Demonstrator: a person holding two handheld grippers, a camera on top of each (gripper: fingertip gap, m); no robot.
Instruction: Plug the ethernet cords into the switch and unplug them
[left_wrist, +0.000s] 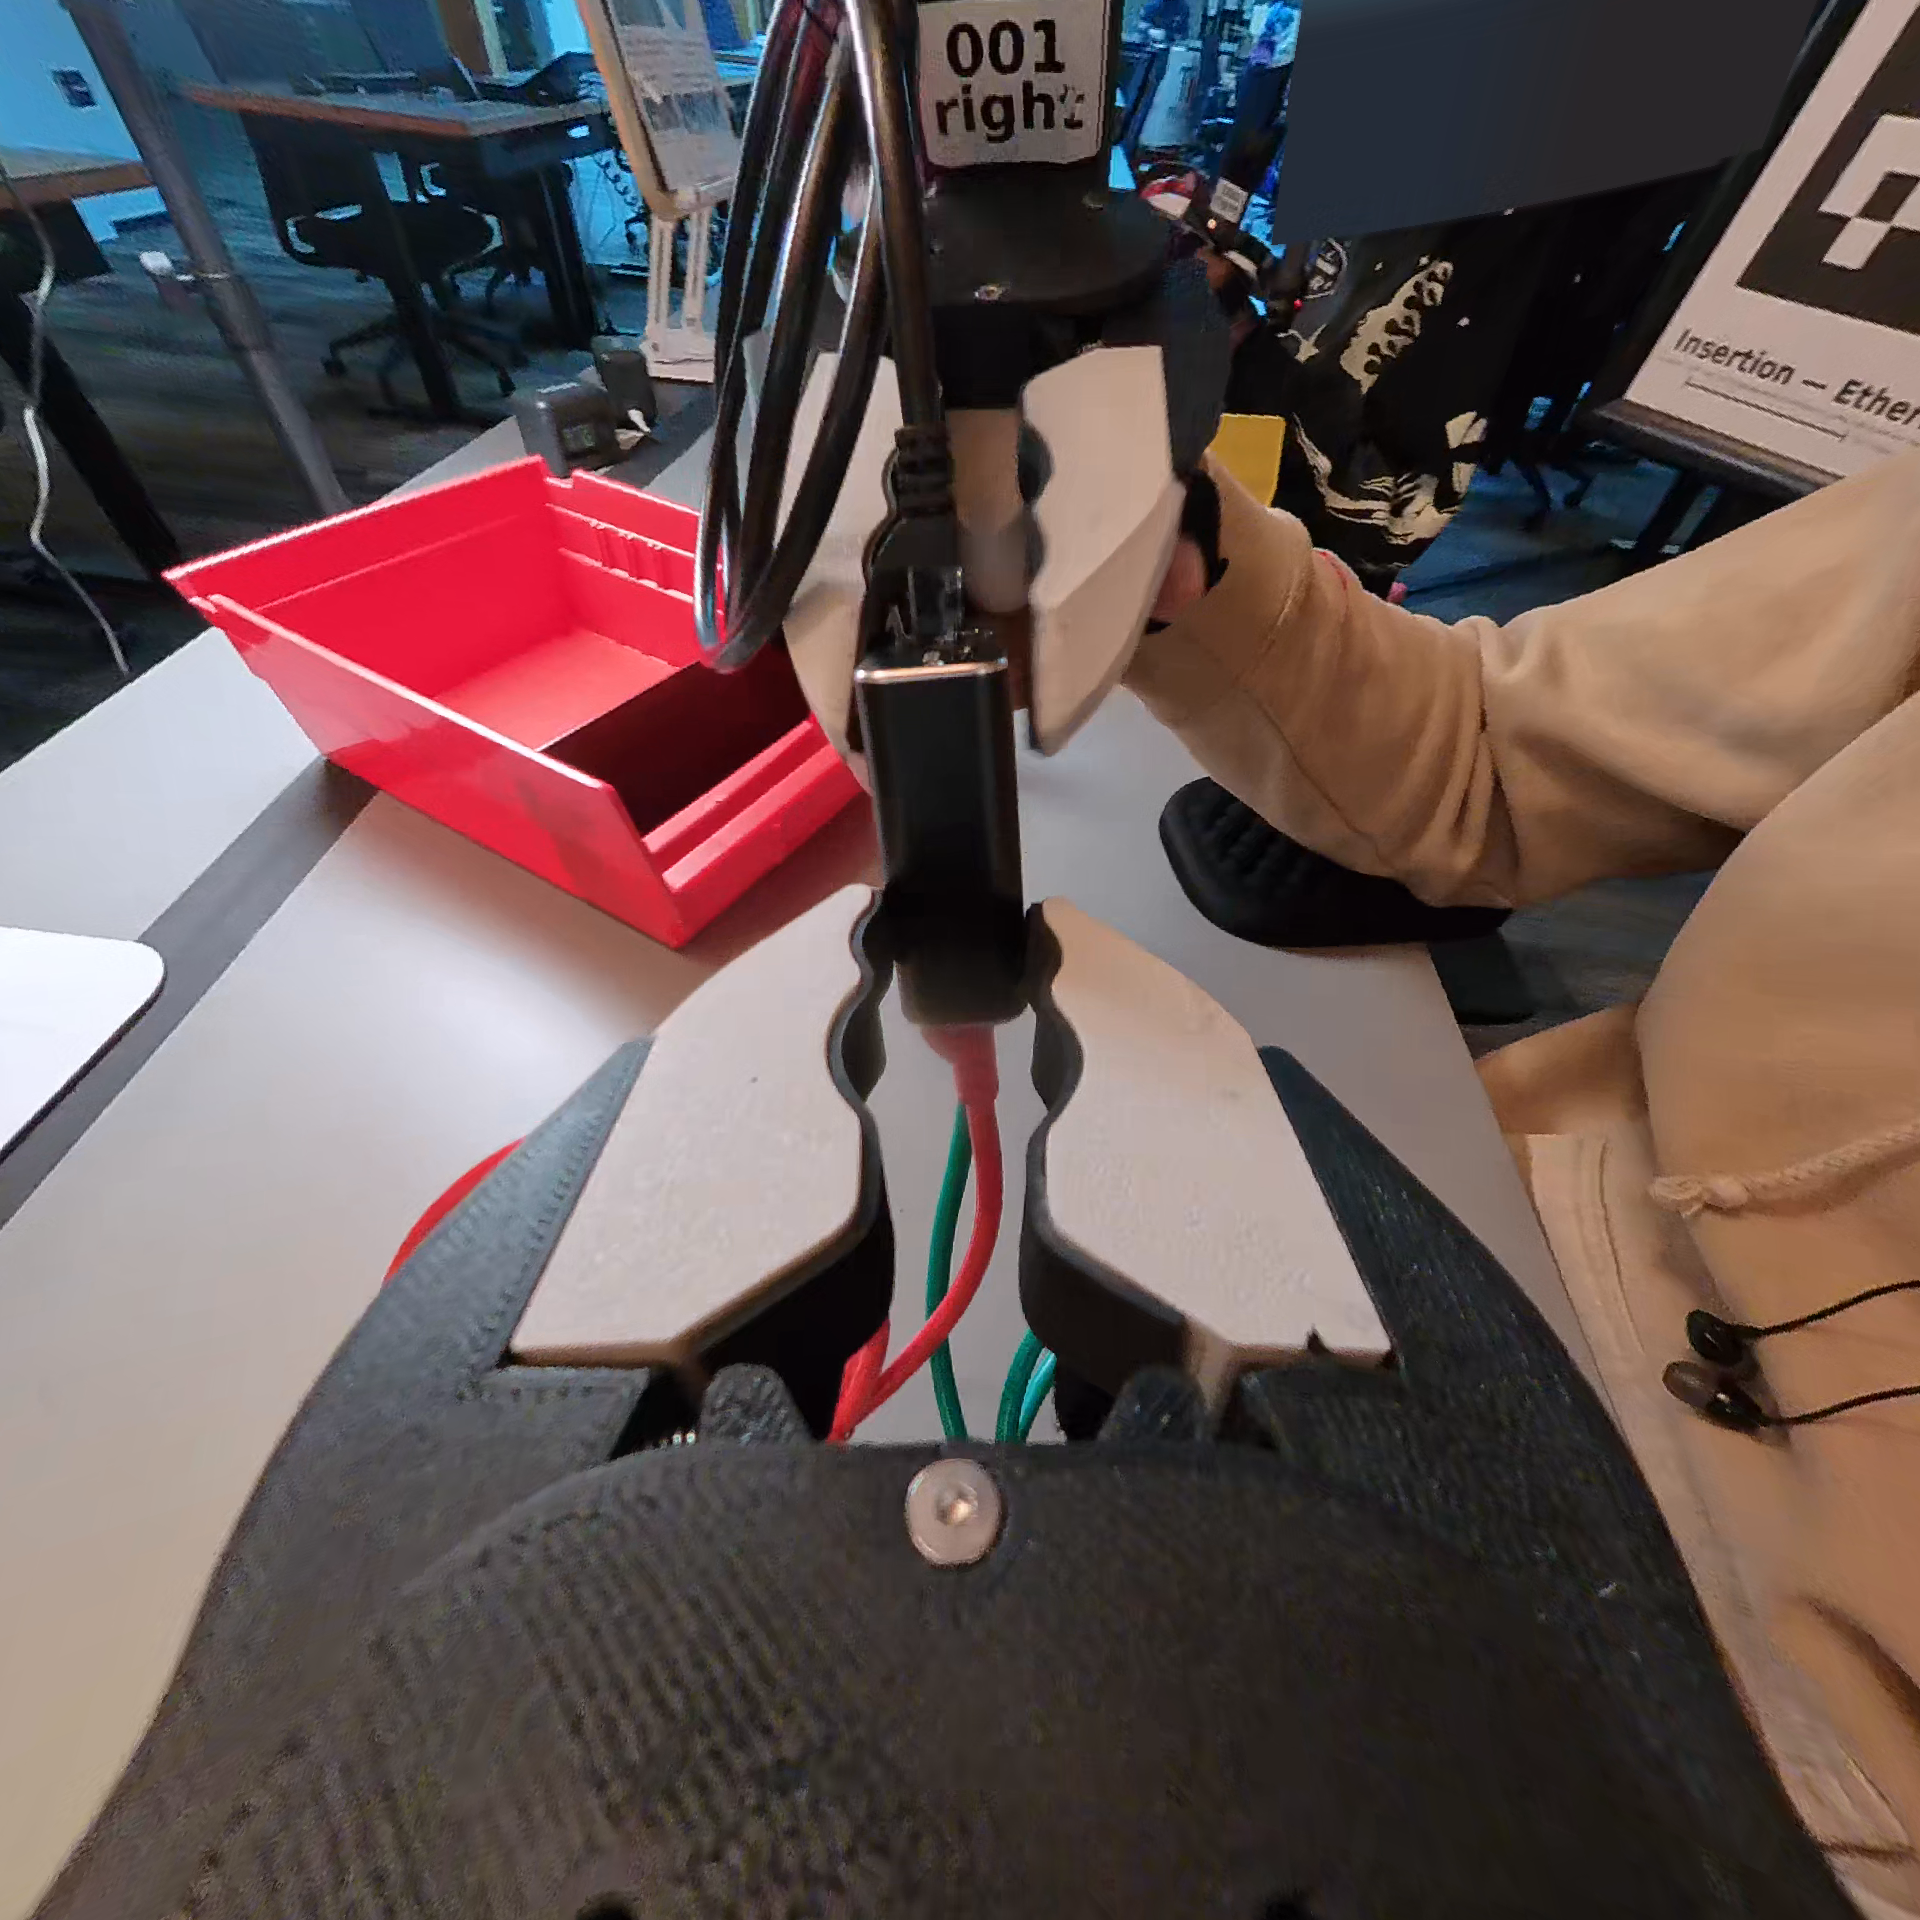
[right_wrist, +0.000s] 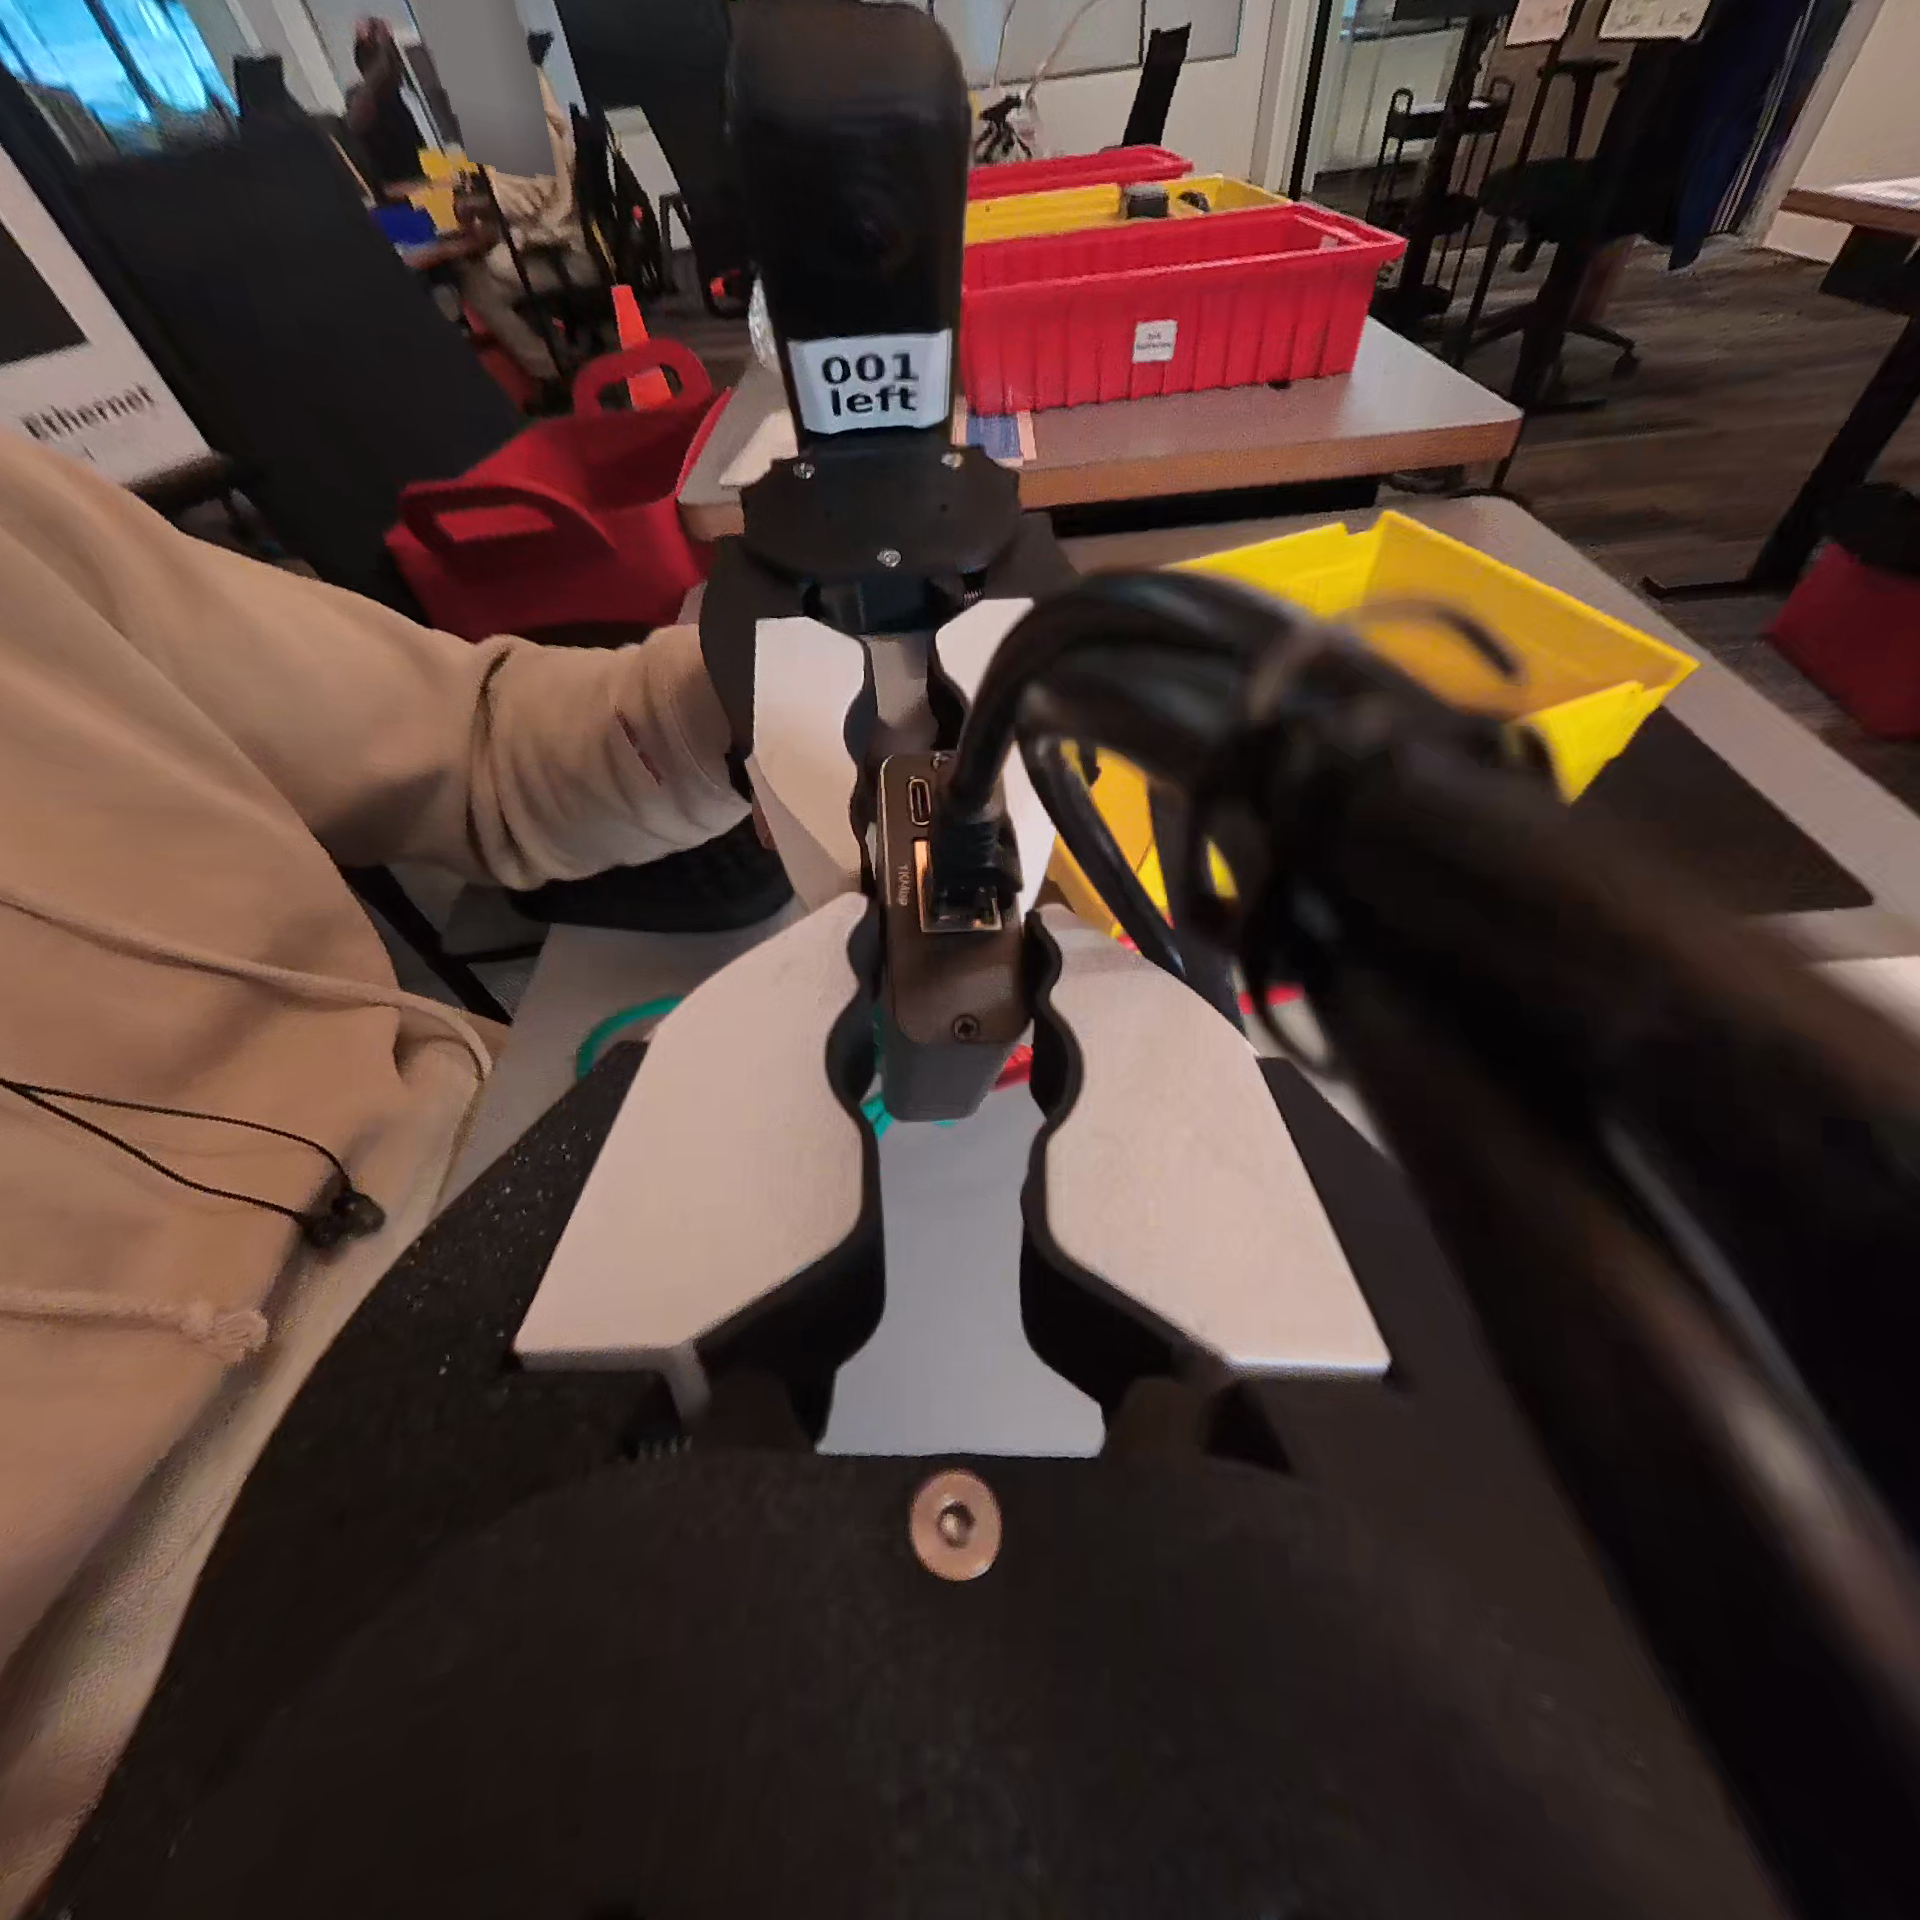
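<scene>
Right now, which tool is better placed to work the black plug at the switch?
Right. The right tool flanks the black plug at the port; the left tool is clamped on the switch, bracing it.

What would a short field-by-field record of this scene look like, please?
left gripper: shut on black rectangular switch
right gripper: shut on black ethernet plug, at the switch's far port
seating: cannot tell whether fully in
red ethernet cord: plugged into the switch's near end
red plastic bin: on grey table, left of the switch
</scene>
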